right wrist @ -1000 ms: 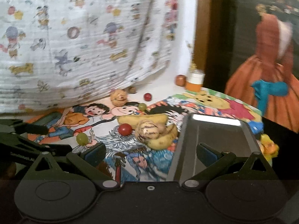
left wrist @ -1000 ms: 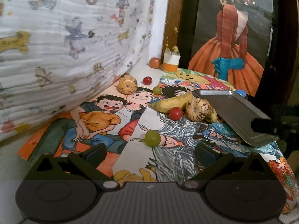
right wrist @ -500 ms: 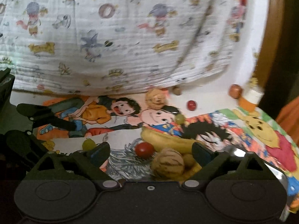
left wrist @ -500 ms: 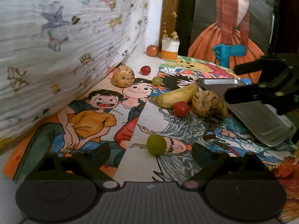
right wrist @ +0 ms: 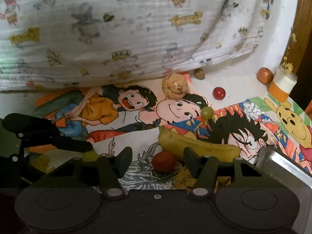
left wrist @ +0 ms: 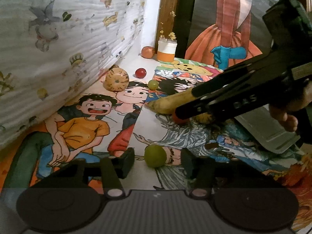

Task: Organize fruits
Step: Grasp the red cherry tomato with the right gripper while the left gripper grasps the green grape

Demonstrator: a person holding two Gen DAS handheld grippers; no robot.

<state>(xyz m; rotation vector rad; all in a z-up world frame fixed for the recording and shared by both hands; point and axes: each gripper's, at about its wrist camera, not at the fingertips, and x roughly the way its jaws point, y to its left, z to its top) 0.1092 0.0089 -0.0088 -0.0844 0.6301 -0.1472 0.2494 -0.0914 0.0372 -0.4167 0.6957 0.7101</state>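
Note:
A green grape [left wrist: 155, 155] lies on the cartoon mat between the fingers of my open left gripper [left wrist: 157, 160]. My open right gripper [right wrist: 158, 159] straddles a red tomato [right wrist: 163, 161] next to a banana [right wrist: 197, 147]. In the left wrist view the right gripper's fingers [left wrist: 224, 97] reach over the banana [left wrist: 169, 102] and hide most of the tomato. A metal tray [left wrist: 273, 130] lies at the right; its corner shows in the right wrist view [right wrist: 282, 165]. A striped round fruit [left wrist: 116, 80], a small red fruit [left wrist: 140, 72] and another grape [left wrist: 153, 84] lie farther back.
A printed cloth [left wrist: 68, 39] hangs along the left. An orange-and-white jar [left wrist: 166, 50] and a brown round fruit [left wrist: 147, 52] stand at the back by a wooden post. A small brown nut [right wrist: 199, 74] lies under the cloth edge.
Both grippers moved forward and down. The left one now has the green grape between its fingers. The right one swung left and closed in around the red tomato.

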